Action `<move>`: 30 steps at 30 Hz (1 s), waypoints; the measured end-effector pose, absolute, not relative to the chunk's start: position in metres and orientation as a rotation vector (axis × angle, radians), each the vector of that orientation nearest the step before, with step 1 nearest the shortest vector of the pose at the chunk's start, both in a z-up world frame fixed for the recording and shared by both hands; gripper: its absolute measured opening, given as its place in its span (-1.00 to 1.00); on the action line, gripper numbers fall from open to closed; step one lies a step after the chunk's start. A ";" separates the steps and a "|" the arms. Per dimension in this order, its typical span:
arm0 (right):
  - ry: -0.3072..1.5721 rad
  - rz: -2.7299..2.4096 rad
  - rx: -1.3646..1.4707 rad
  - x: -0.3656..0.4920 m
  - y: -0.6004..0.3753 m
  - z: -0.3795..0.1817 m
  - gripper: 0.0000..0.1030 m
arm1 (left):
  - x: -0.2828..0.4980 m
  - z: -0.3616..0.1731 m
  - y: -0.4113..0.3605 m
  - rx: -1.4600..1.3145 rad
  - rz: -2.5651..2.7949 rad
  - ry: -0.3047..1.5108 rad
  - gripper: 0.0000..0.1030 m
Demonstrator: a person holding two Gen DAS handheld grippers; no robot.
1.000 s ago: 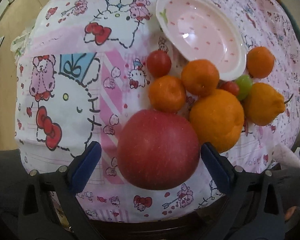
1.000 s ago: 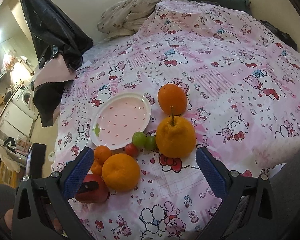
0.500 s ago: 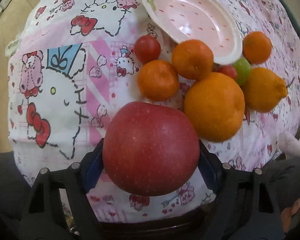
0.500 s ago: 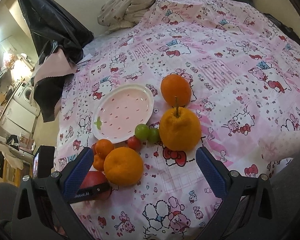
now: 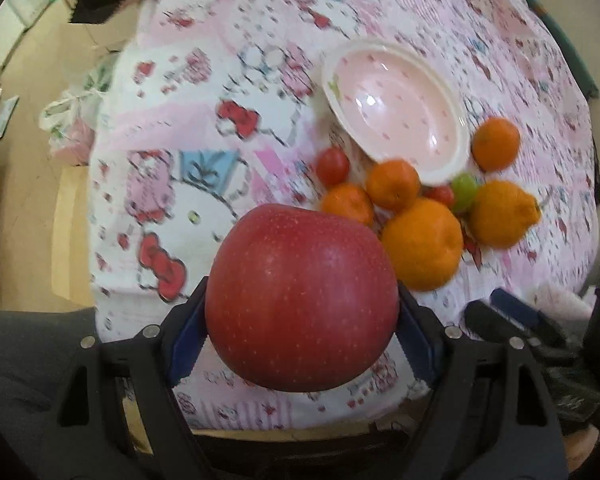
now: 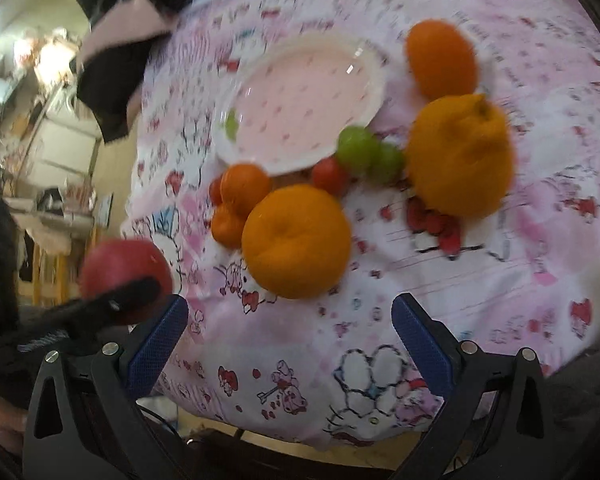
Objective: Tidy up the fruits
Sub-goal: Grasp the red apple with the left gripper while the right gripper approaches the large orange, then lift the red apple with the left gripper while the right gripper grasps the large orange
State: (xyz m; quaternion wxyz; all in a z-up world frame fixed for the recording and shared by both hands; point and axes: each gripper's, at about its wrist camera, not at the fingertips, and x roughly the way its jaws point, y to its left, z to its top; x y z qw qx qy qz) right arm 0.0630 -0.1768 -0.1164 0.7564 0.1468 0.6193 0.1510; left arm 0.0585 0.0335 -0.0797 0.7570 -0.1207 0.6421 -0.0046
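My left gripper (image 5: 300,332) is shut on a big red apple (image 5: 302,300) and holds it above the pink patterned cloth; the apple also shows in the right wrist view (image 6: 124,268). An empty pink plate (image 5: 396,108) sits beyond it. Near the plate lie a large orange (image 5: 422,244), a knobbly orange (image 5: 502,212), small mandarins (image 5: 392,184), red tomatoes (image 5: 332,166) and a green grape (image 5: 464,190). My right gripper (image 6: 290,336) is open and empty, just in front of the large orange (image 6: 296,240).
The pink cloth (image 6: 480,280) covers a rounded surface that drops off at the left and front edges. A black garment (image 6: 120,72) hangs at the far left. A white bag (image 5: 68,120) lies on the floor to the left.
My left gripper closed on the apple and lifted it up and back from the cloth. My right gripper moved down and closer to the large orange, with its jaws narrower.
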 end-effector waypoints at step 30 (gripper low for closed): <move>1.423 0.325 0.107 0.072 -0.153 -0.149 0.58 | 0.063 -0.090 0.043 -0.291 0.036 1.353 0.56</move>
